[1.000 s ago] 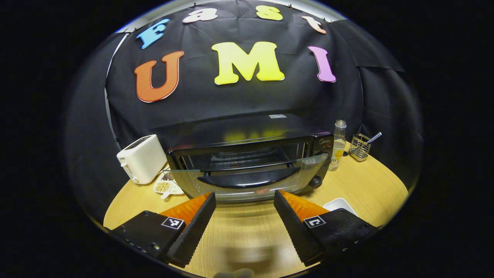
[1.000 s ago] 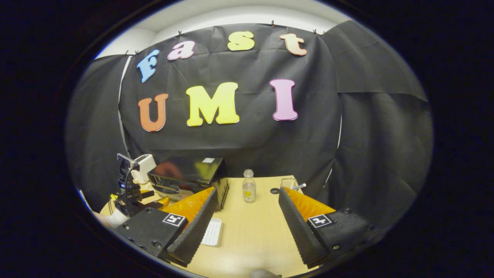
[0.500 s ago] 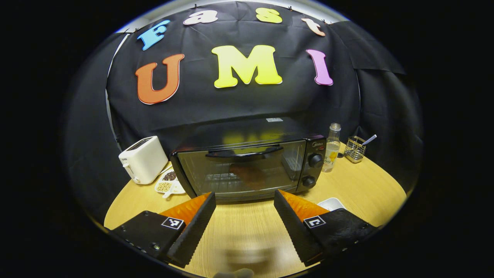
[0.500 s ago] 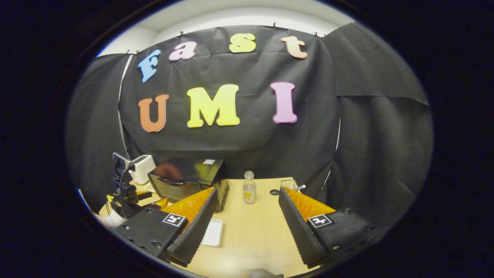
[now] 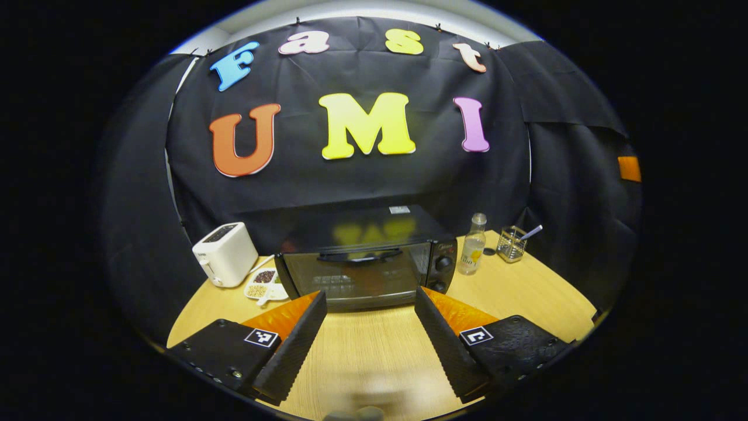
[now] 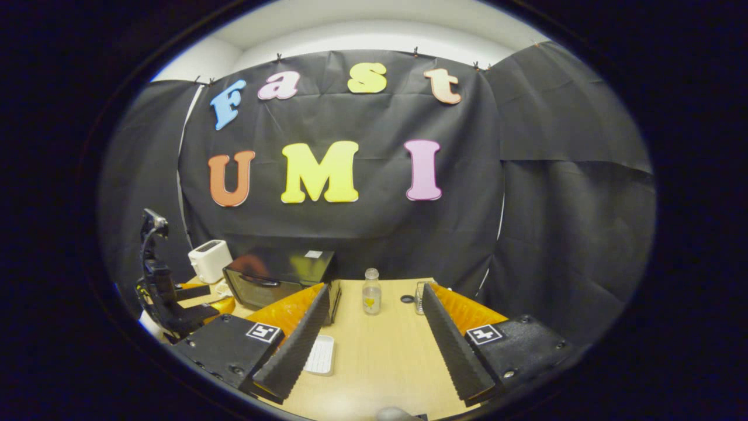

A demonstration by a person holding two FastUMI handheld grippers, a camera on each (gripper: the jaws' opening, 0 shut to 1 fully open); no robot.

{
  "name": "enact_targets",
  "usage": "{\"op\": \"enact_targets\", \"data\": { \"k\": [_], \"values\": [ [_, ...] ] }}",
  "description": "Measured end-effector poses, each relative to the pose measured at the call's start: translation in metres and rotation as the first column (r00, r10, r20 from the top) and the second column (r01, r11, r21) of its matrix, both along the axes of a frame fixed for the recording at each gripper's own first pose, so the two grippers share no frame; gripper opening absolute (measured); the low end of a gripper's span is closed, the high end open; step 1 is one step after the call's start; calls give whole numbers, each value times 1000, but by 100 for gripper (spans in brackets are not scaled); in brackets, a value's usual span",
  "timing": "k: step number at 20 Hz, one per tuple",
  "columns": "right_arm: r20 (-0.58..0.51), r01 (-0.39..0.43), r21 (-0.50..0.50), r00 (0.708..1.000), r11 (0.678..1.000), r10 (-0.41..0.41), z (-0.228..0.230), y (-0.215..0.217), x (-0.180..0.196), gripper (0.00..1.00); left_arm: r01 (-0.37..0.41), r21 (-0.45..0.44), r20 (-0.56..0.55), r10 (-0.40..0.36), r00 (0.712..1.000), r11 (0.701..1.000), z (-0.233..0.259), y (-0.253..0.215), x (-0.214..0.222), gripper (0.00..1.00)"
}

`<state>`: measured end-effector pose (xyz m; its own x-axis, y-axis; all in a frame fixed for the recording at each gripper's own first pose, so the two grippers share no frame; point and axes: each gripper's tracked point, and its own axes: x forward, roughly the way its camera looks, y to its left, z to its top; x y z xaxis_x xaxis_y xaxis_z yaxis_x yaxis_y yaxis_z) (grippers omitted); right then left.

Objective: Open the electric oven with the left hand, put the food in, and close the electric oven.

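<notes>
With the door closed, the electric oven [image 5: 365, 266] sits at the back of your worktop [image 5: 362, 351], between toaster [image 5: 225, 254] and bottle [image 5: 472, 252]. Your left hand-held gripper [image 5: 369, 336] and right hand-held gripper [image 6: 374, 336] are spread apart, holding nothing.

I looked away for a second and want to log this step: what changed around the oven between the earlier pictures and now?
The oven door, hanging half open a second ago, swung up and is shut now. The left gripper drew back from it, so the oven looks smaller; the right gripper pulled back a little too. Both grippers stayed open and empty. The toaster, bottle, and white tray kept their places on the table.
</notes>
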<state>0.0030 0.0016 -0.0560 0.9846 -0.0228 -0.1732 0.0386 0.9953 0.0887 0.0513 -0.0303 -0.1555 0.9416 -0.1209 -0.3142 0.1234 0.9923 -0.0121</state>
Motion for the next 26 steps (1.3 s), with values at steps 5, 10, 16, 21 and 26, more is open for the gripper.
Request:
{"op": "enact_targets", "data": {
  "k": [5, 10, 16, 21, 26],
  "values": [
    [59, -43, 27, 997, 999, 42, 25, -35, -26, 100, -98, -41, 176, 103, 979, 994, 112, 5, -66, 96],
    [117, -78, 19, 990, 997, 75, 43, -71, -41, 100, -176, -37, 283, 180, 942, 984, 178, -3, -127, 96],
    [135, -112, -11, 984, 994, 113, 43, -67, -56, 100, -201, -81, 280, 216, 935, 976, 186, -10, -165, 96],
    [172, -108, -43, 979, 993, 114, 57, -54, -66, 100, -201, -71, 285, 213, 935, 977, 192, -1, -158, 96],
    [172, -70, -18, 982, 997, 72, 61, -53, -63, 100, -183, -62, 296, 193, 935, 981, 199, 7, -149, 96]
  ]
}}
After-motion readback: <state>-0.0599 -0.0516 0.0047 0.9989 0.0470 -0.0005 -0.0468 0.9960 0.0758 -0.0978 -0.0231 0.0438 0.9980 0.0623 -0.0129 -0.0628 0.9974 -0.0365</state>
